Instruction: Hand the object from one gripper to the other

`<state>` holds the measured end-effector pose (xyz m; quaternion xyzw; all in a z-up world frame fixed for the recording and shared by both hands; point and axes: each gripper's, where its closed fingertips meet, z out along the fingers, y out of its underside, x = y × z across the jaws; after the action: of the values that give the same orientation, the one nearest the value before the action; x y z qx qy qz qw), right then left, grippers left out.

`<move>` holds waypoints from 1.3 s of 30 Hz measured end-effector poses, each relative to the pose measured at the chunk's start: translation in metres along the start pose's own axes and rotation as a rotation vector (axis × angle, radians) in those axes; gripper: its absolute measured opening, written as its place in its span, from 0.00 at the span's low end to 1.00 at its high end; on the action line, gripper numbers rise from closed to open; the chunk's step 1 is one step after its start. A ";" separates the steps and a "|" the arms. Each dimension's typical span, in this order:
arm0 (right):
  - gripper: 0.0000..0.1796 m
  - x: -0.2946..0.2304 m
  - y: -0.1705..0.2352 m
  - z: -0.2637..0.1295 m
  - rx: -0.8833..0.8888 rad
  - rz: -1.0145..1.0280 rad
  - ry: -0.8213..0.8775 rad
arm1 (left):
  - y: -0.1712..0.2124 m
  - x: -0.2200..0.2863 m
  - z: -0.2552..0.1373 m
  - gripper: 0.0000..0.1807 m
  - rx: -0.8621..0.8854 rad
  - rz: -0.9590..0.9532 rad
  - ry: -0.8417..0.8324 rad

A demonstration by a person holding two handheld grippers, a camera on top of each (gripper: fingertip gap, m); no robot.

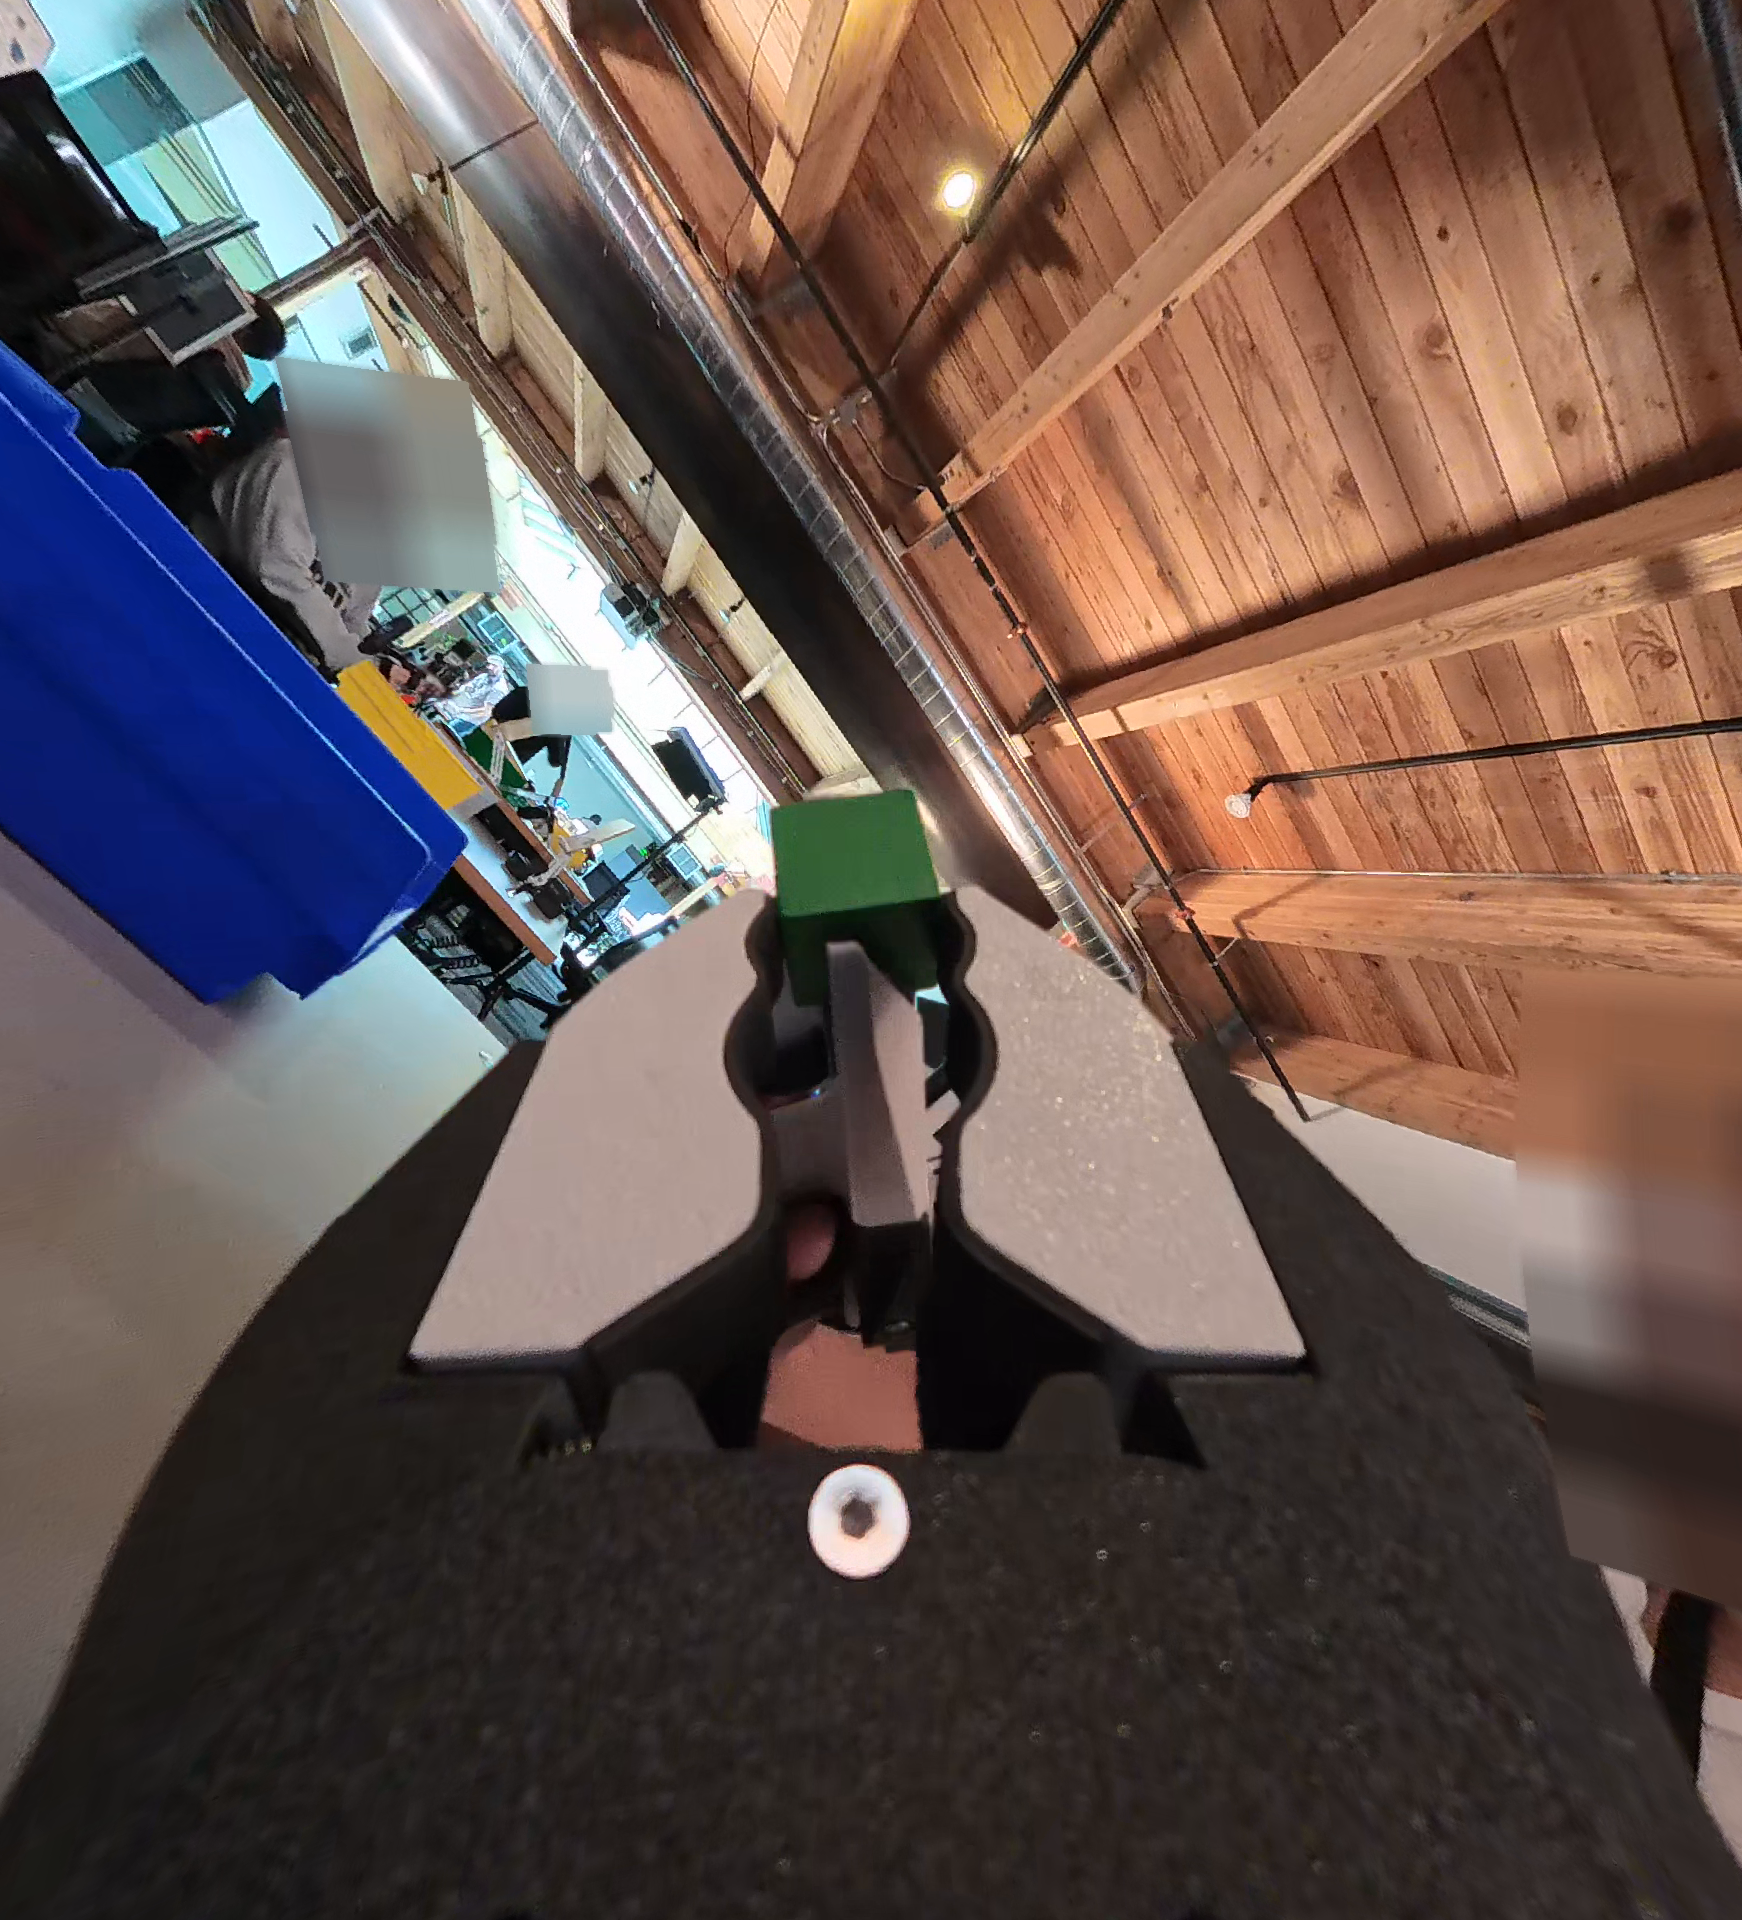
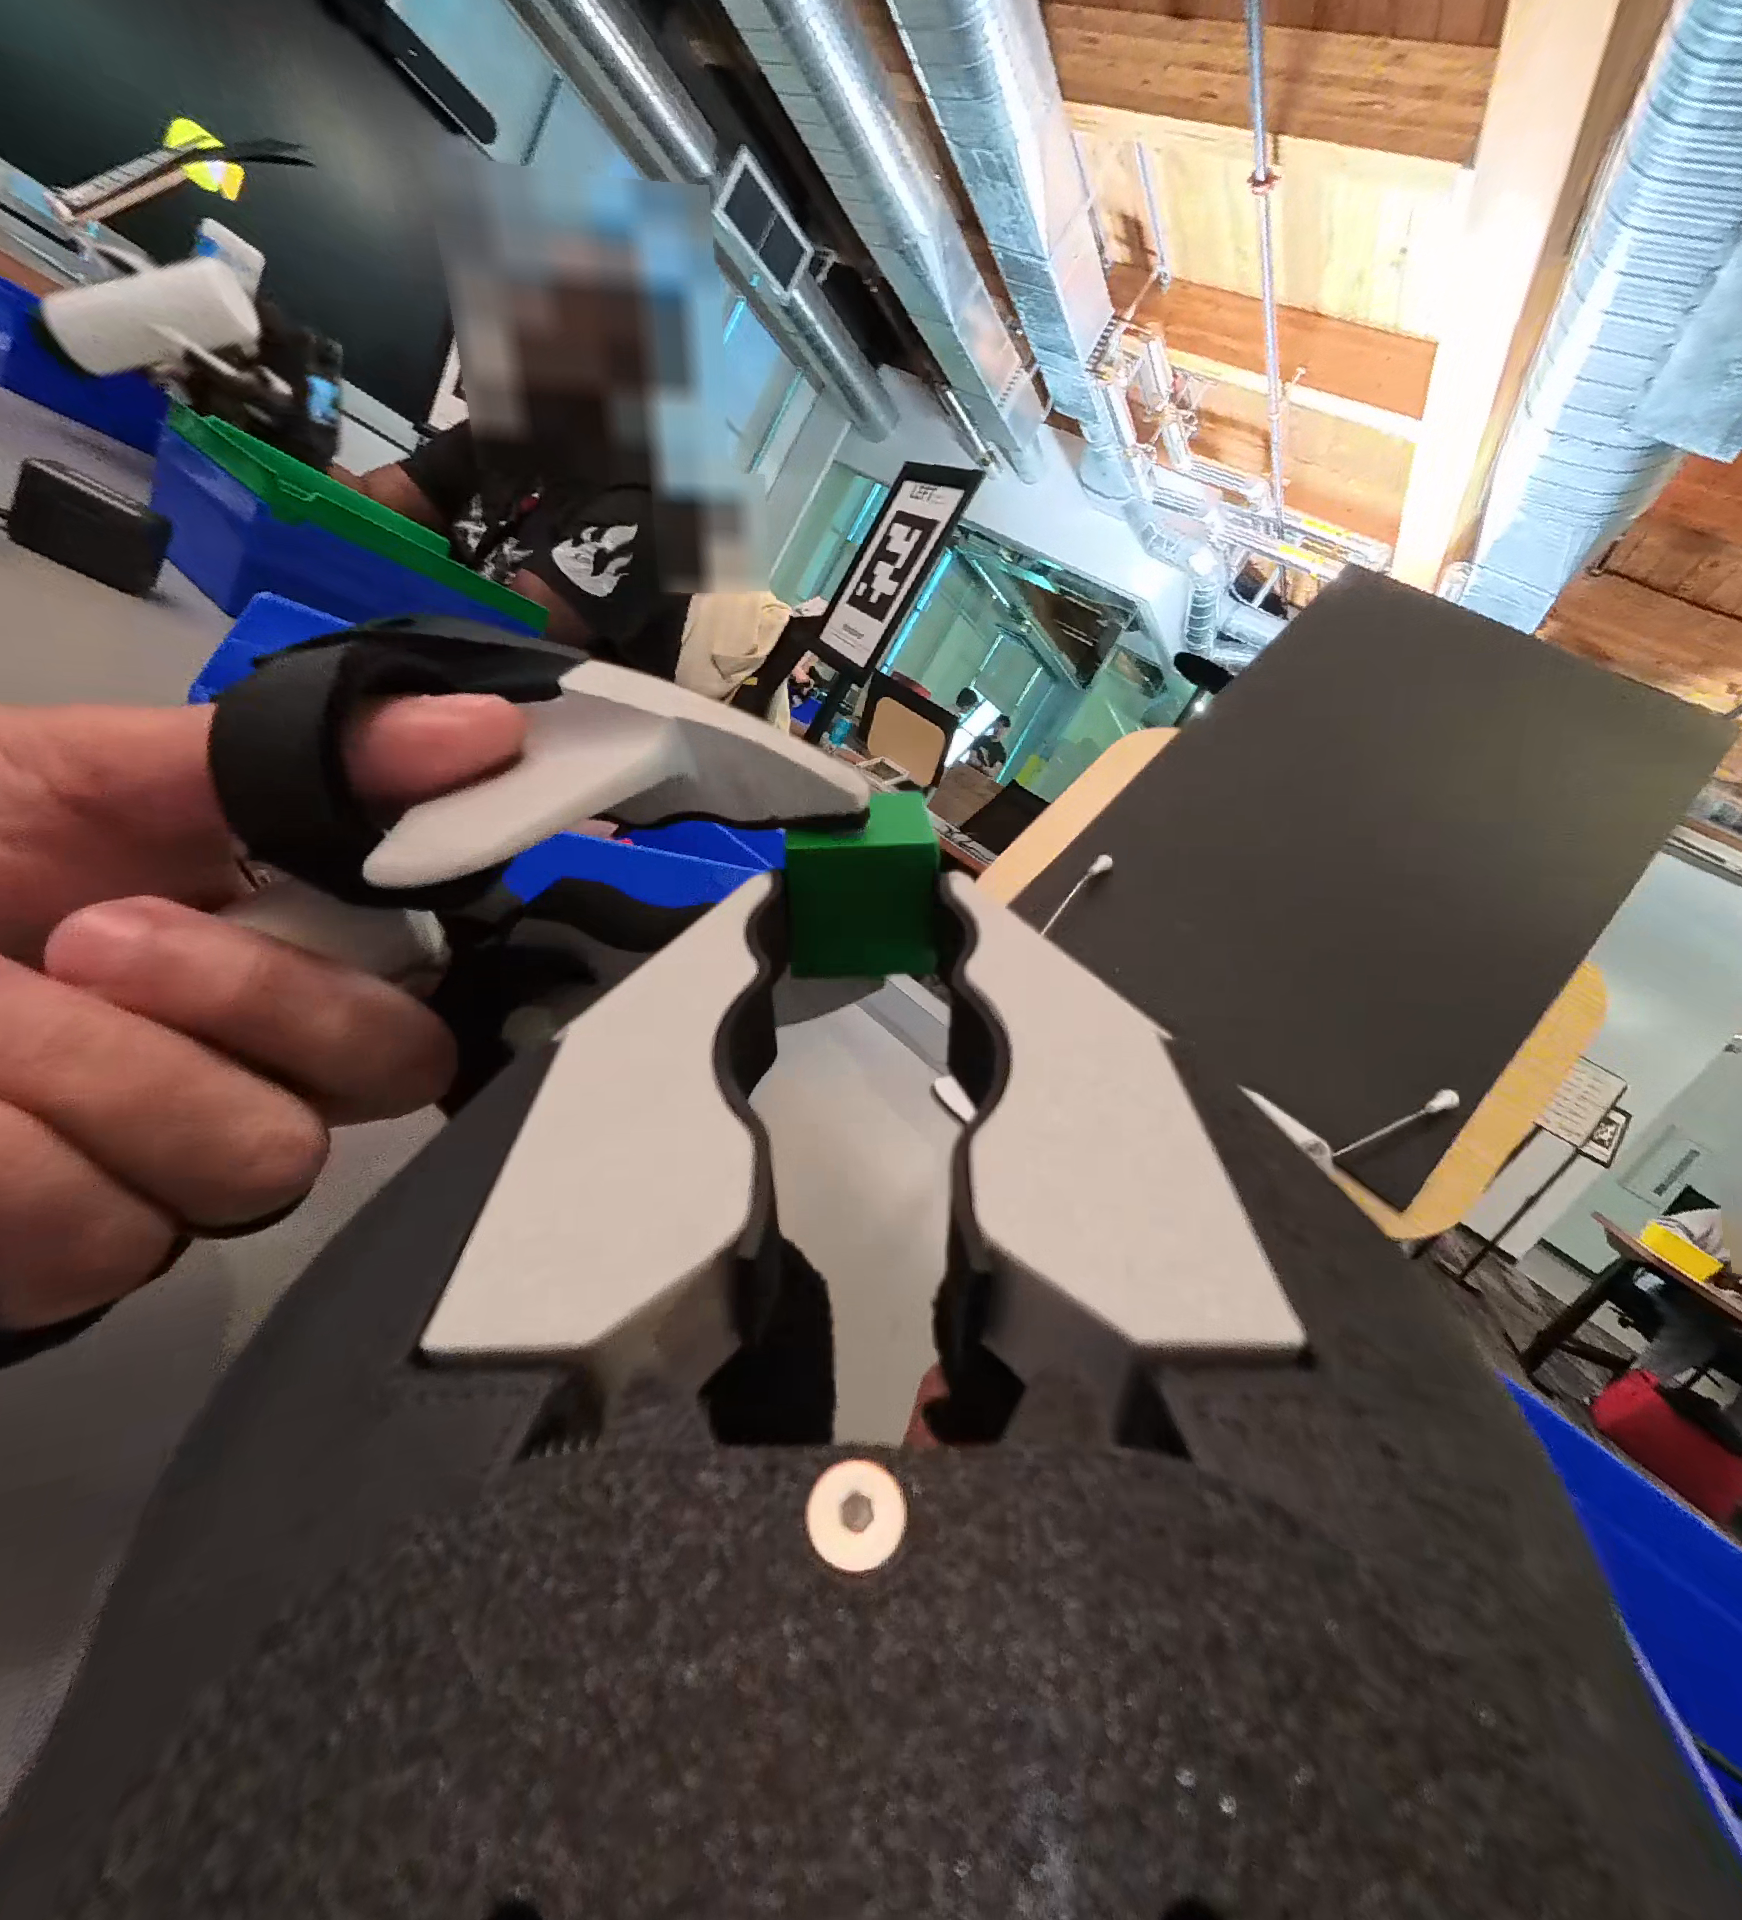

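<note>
The green cube (image 2: 862, 899) sits clamped between the grey fingertips of the right hand-held gripper (image 2: 859, 914), raised in the air. The left hand-held gripper (image 1: 854, 914) also closes on the same cube: in the right wrist view one grey finger (image 2: 638, 784) of it presses on the cube's top face, steered by a person's hand (image 2: 108, 935). In the left wrist view the cube sits between that gripper's tips, below a wooden ceiling (image 1: 1314, 416), with a blue bin (image 1: 119, 707) at the left.
</note>
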<state>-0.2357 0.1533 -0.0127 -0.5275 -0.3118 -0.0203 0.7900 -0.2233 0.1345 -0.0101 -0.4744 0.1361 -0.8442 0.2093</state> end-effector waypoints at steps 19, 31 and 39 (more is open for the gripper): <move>0.15 -0.008 -0.005 -0.016 0.126 0.284 -0.373 | 0.006 -0.012 -0.030 0.24 -0.489 0.248 -0.306; 0.15 -0.029 0.006 -0.019 0.117 0.022 -0.436 | 0.012 -0.015 -0.048 0.25 -0.570 0.043 -0.361; 0.15 -0.047 0.013 -0.019 0.085 -0.067 -0.466 | 0.027 -0.013 -0.046 0.18 -0.633 0.022 -0.317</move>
<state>-0.2596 0.1295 -0.0523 -0.4735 -0.5037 0.0887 0.7171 -0.2501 0.1184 -0.0552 -0.6395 0.3618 -0.6737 0.0794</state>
